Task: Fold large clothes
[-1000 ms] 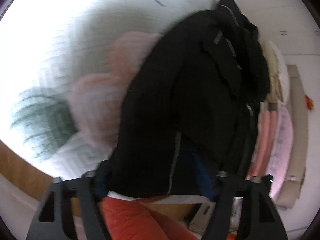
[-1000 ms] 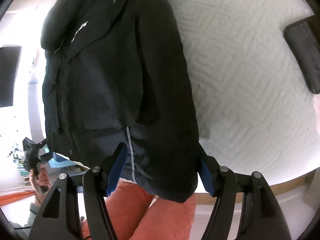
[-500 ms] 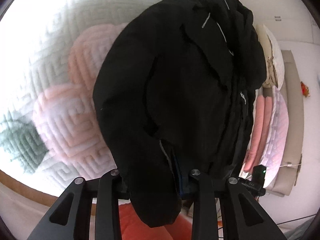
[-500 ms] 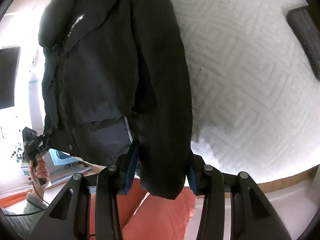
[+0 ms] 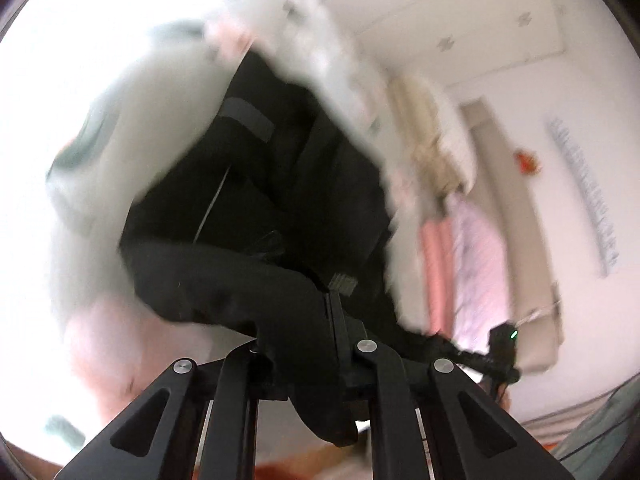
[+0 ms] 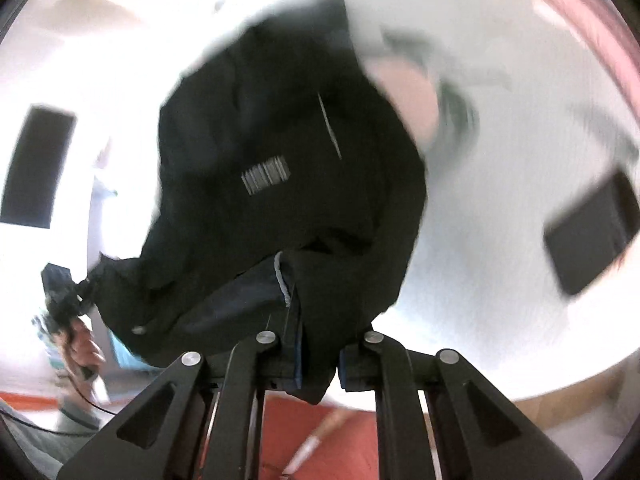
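A large black jacket [image 5: 256, 208] with grey reflective strips hangs in the air over a white quilted bed [image 5: 80, 128]. My left gripper [image 5: 308, 364] is shut on one edge of the jacket. My right gripper [image 6: 316, 360] is shut on another edge of the jacket [image 6: 280, 184], near a grey-piped hem. The cloth hides the fingertips of both. Both views are blurred by motion. The other gripper [image 5: 502, 350] shows at the right of the left wrist view and at the left of the right wrist view [image 6: 60, 292].
The bed cover [image 6: 500, 168] has pink and green flower prints. A dark flat object [image 6: 592, 232] lies on the bed at the right. Folded pink and cream bedding [image 5: 448, 216] is stacked by the wall. An orange-red cushion [image 6: 340, 440] lies below the grippers.
Both grippers have closed fully on the jacket and swung it upward. The views have tilted and blurred, and the jacket now bunches between the two grippers.
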The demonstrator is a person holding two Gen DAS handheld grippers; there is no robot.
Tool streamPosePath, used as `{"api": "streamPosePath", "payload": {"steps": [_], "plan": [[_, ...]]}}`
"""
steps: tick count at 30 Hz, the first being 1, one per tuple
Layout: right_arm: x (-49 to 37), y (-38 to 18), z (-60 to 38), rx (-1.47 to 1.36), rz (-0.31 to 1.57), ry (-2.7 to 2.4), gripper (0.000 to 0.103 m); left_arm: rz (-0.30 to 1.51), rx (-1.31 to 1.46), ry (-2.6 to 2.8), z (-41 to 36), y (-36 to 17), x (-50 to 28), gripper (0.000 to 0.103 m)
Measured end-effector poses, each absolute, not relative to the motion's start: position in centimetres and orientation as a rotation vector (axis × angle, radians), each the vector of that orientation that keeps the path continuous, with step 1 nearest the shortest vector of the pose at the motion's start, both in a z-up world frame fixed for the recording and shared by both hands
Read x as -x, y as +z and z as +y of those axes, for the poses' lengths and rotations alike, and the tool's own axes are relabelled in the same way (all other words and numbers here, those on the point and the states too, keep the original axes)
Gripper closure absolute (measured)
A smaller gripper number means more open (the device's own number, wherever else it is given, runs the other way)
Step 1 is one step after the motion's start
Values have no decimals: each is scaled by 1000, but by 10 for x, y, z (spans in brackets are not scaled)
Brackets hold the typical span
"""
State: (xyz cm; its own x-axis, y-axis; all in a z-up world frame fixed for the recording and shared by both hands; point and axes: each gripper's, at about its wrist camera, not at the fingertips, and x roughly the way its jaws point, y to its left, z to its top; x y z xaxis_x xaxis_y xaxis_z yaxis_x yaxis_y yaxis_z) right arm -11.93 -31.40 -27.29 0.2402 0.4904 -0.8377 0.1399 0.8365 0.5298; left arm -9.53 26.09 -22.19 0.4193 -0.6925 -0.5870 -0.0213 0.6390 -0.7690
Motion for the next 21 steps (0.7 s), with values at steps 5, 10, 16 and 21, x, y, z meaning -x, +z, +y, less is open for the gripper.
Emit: {"api": "streamPosePath", "payload": {"steps": [5,10,16,21], "plan": [[41,-204,-309,-618,1168,340,88,974,837,-531,269,-189,3,87],[-40,-167,-296,-501,1066,315,88,954,854,-506,260,-195,-89,83],[-154,-264,-287,-560,1168,152,85,1143,859,-321,230,-314,-186,79],[-198,-353,-280,-567,1327,55,83,1192,923,-373,226,-362,-209,79]]}}
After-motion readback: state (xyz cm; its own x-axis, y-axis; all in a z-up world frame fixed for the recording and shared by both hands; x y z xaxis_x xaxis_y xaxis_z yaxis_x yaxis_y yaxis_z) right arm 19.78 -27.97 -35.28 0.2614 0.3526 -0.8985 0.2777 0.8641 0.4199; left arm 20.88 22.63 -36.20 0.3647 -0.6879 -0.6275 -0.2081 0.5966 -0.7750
